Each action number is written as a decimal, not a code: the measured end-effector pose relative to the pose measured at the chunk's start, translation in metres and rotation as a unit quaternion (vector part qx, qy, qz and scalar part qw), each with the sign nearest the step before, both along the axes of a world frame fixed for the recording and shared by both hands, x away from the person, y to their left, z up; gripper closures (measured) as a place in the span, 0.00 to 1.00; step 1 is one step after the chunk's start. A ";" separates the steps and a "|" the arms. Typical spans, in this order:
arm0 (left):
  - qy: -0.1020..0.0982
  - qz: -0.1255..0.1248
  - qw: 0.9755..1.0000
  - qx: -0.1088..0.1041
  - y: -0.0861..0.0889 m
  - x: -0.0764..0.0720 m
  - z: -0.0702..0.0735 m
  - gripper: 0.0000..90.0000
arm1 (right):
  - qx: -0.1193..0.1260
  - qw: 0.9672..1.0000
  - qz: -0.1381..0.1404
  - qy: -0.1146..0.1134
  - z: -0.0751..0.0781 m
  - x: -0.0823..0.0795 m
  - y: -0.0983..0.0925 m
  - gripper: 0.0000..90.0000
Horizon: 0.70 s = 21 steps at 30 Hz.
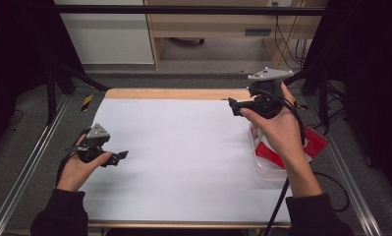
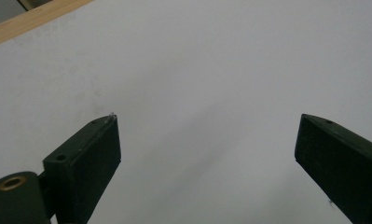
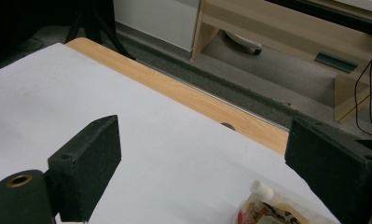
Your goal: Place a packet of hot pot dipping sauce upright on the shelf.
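A person's left hand holds my left gripper low over the white sheet at the left side, jaws pointing right. In the left gripper view the left gripper stands open with only bare white sheet between its jaws. My right gripper is held above the table's far right corner, pointing left. It is open with nothing in it. Just below it lies a pouch with a white cap. The same red and white pouch sits in a clear tray under the right hand.
A bare wooden strip runs along the table's far edge, seen also as a wooden edge in the right gripper view. Metal rails flank the table. Beyond stand a wooden shelf unit and cables.
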<state>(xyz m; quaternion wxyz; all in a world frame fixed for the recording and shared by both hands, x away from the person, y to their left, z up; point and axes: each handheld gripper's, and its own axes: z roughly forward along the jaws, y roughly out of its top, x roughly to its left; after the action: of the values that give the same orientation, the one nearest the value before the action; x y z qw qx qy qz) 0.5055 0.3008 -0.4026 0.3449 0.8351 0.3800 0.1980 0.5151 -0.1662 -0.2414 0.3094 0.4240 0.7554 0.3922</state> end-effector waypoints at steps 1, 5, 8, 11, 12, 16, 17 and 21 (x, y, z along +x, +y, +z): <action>0.000 0.000 1.000 0.000 0.000 0.000 0.000 0.08 | 0.001 1.000 0.000 0.002 -0.001 0.000 0.002 0.12; -0.001 0.000 1.000 -0.001 0.001 0.000 0.000 0.08 | 0.000 1.000 0.005 0.007 -0.005 0.002 0.007 0.12; -0.002 0.001 1.000 -0.001 0.001 0.000 0.001 0.08 | -0.001 1.000 0.008 0.007 -0.008 0.003 0.010 0.12; -0.003 0.002 1.000 0.000 0.002 0.000 0.001 0.08 | 0.005 1.000 0.008 0.010 -0.012 0.004 0.013 0.12; -0.003 0.001 1.000 -0.002 0.002 0.000 0.001 0.08 | 0.009 1.000 0.007 0.012 -0.013 0.005 0.014 0.12; -0.004 0.002 1.000 -0.003 0.002 0.000 0.001 0.08 | 0.014 1.000 0.005 0.009 -0.016 0.007 0.019 0.11; -0.004 0.002 1.000 -0.003 0.002 0.000 0.001 0.08 | 0.014 1.000 0.003 0.010 -0.016 0.007 0.021 0.11; -0.004 0.002 1.000 -0.002 0.003 0.000 0.001 0.08 | 0.017 1.000 0.005 0.009 -0.020 0.011 0.027 0.11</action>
<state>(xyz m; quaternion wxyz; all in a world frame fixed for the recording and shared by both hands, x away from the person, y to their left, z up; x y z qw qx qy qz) 0.5055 0.3037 -0.4016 0.3479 0.8328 0.3805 0.2014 0.5258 -0.1396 -0.2615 0.2932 0.4291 0.7535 0.4026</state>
